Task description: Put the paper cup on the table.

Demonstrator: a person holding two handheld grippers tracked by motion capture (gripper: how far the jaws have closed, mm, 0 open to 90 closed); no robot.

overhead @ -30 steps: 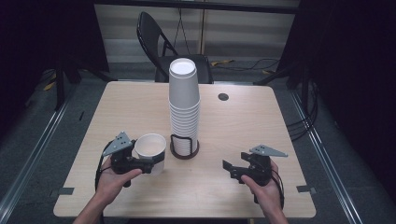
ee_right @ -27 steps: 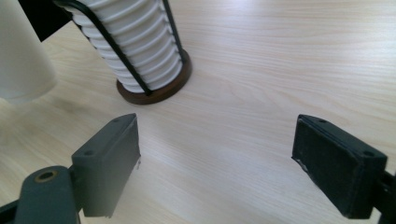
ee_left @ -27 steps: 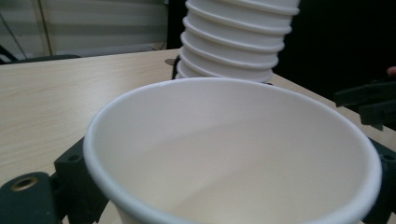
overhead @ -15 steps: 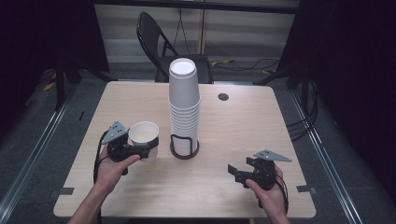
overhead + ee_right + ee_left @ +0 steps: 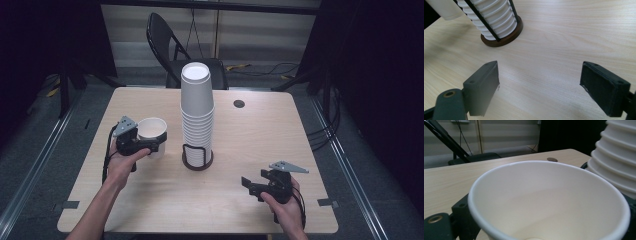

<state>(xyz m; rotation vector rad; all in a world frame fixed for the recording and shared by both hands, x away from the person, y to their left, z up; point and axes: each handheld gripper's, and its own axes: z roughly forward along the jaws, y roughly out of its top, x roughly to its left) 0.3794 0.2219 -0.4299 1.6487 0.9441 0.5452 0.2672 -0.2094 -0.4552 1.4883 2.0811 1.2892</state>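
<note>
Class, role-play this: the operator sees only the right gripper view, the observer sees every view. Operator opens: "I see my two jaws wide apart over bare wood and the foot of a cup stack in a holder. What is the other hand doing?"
Observer: The left gripper is shut on a single paper cup, held upright, mouth up, to the left of the stack.
Operator: How tall is that stack?
Observer: The cup stack rises well above its wire holder; its cups sit upside down, bottom uppermost.
Operator: Where is my gripper on the table?
Observer: The right gripper is near the table's front edge, right of the holder, pointing left.
Operator: Anything inside the held cup?
Observer: In the left gripper view it looks empty.
</note>
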